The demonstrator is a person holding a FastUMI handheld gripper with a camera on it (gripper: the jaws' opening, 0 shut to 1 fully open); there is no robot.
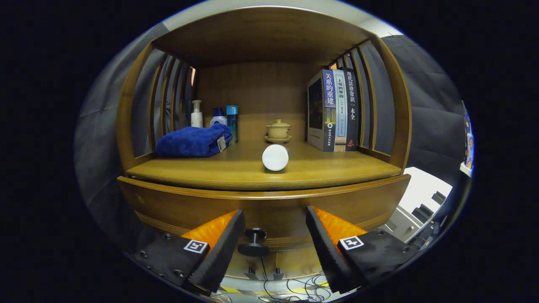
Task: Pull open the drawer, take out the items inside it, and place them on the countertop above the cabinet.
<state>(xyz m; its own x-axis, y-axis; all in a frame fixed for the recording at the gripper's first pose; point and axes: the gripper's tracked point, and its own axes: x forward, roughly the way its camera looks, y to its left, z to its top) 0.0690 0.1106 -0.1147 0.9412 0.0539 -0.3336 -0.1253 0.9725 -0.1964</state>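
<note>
facing the drawer [269,206], the claw [275,235] hung wide open around its dark knob [254,243].
the drawer sat shut under the counter [328,170], fingers apart on either side of the knob, touching nothing. on the counter stood a white cylinder [275,157], a blue towel [191,142], bottles [214,120], a lidded teacup [278,129] and books [334,110].

I read Chinese titles on three book spines on the shelf. Left book [329,110]: 关系的重建. Middle book [340,110]: 上帝的掌纹, roughly, small print. Right book [352,110]: 现代法律常识一本全. Each gripper [275,242] finger carries a square black-and-white marker tag [196,246], no letters. Towel tag [221,143] too small to read.
</note>
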